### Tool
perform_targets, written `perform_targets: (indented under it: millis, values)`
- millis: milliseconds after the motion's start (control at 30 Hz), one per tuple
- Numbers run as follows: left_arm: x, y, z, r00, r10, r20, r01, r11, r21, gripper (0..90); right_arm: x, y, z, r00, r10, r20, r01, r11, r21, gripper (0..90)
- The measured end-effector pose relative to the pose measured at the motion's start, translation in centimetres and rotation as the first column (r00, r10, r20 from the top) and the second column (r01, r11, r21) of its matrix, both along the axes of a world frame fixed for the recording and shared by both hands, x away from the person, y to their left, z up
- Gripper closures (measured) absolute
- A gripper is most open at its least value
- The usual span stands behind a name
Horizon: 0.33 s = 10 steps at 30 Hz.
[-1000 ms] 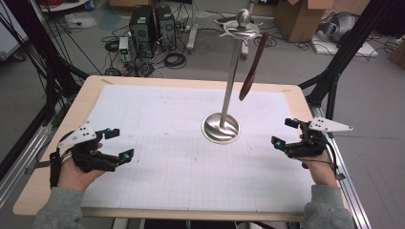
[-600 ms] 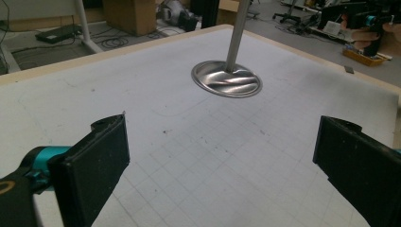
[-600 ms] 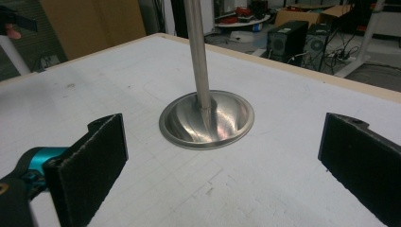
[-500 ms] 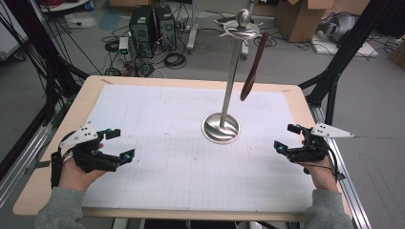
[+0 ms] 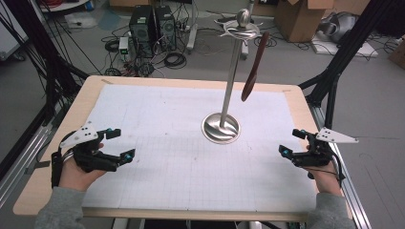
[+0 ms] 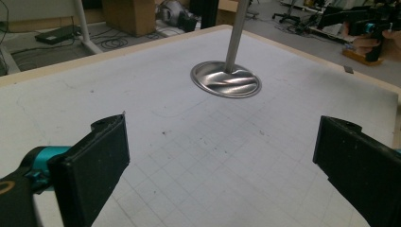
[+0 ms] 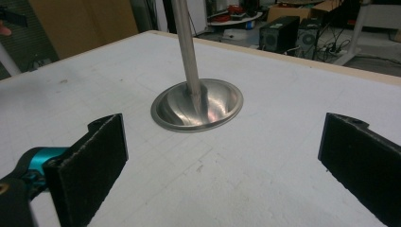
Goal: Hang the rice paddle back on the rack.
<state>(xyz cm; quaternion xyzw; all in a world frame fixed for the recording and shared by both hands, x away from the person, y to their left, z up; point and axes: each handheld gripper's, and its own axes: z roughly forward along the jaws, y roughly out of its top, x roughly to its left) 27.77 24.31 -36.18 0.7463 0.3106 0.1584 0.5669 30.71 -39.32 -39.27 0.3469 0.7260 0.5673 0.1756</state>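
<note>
Steel stand [image 5: 221, 127] between both wide-open hand-held grippers, nearer the right hand-held gripper [image 5: 289, 143].

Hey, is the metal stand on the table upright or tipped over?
Upright: the stand's pole rises straight from its round base, which sits flat on the mat.

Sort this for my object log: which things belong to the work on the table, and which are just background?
Work:
tall silver metal stand with round base
dark brown utensil hanging from its top
left gripper, open
right gripper, open

Background:
black computer towers
brown cardboard boxes
</note>
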Motion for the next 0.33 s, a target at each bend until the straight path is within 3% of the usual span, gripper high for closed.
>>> perform_targets:
  millis: [333]
  values:
    - [0.32, -0.34, -0.04, 1.0000, -0.008, 0.001, 0.008, 1.0000, 0.003, 4.9, -0.15, -0.88, -0.58, 1.0000, 0.002, -0.005, -0.002, 1.000, 0.005, 0.8]
